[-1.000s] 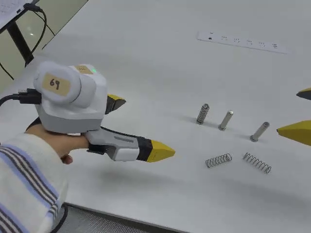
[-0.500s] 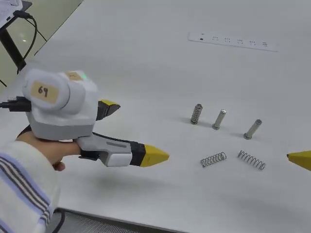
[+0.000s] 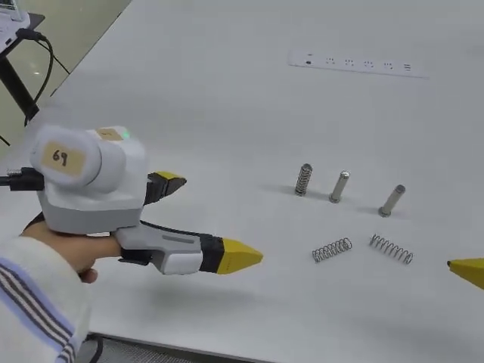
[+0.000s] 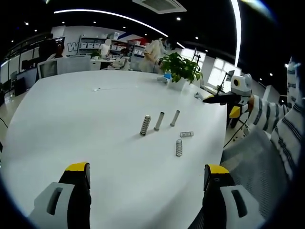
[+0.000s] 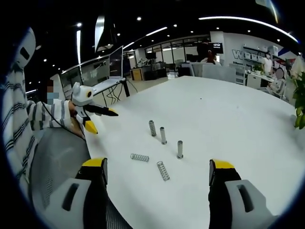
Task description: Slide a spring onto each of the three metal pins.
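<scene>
Three metal pins stand in a row on the white table (image 3: 227, 98). The left pin (image 3: 303, 180) wears a spring; the middle pin (image 3: 339, 187) and right pin (image 3: 391, 201) are bare. Two loose springs (image 3: 332, 249) (image 3: 391, 249) lie in front of them. My left gripper (image 3: 206, 219) is open and empty, well left of the pins. One yellow tip of the right gripper (image 3: 469, 271) shows at the right edge. In the right gripper view the right gripper (image 5: 158, 163) is open, short of the springs (image 5: 139, 157) (image 5: 163, 170).
A white power strip (image 3: 355, 64) lies at the far side of the table. The near table edge (image 3: 227, 344) runs under the left gripper. A black stand with cables (image 3: 23, 68) is off the left side. A potted plant (image 4: 180, 67) sits at a far corner.
The right gripper has drawn back toward me and to the right, leaving one tip in the head view. The left gripper sank slightly. Pins and springs have not moved.
</scene>
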The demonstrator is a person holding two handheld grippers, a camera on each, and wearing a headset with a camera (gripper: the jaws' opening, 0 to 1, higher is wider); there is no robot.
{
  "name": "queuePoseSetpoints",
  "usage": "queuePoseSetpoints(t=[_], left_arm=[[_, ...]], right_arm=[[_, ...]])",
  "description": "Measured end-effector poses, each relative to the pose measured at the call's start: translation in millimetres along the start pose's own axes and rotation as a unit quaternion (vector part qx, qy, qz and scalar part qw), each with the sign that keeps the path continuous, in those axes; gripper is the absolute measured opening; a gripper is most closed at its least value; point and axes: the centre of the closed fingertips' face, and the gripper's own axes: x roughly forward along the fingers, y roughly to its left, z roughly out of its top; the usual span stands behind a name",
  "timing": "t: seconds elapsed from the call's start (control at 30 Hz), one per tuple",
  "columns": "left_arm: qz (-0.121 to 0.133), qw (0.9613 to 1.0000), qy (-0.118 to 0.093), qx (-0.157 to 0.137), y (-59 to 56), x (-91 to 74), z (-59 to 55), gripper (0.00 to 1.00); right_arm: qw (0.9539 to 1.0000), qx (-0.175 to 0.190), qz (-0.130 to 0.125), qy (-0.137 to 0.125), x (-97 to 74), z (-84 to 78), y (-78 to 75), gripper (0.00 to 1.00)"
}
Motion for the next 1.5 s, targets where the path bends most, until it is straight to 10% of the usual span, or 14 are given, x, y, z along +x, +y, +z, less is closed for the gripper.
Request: queuePoseSetpoints(t=[0.83,1.5], left_arm=[[-0.027,0.9994,0.020,0.002,-13.8,14.3,-9.0,0.97],[-0.101,0.9930,0.039,0.047,-54.8,54.5,-6.1,0.90]], right_arm=[[0.9980,0.056,-0.027,-0.009,5.2,-19.8,0.6,0.99],[0.9979,0.052,-0.038,-0.006,4.4,-22.0,-1.8,0.99]])
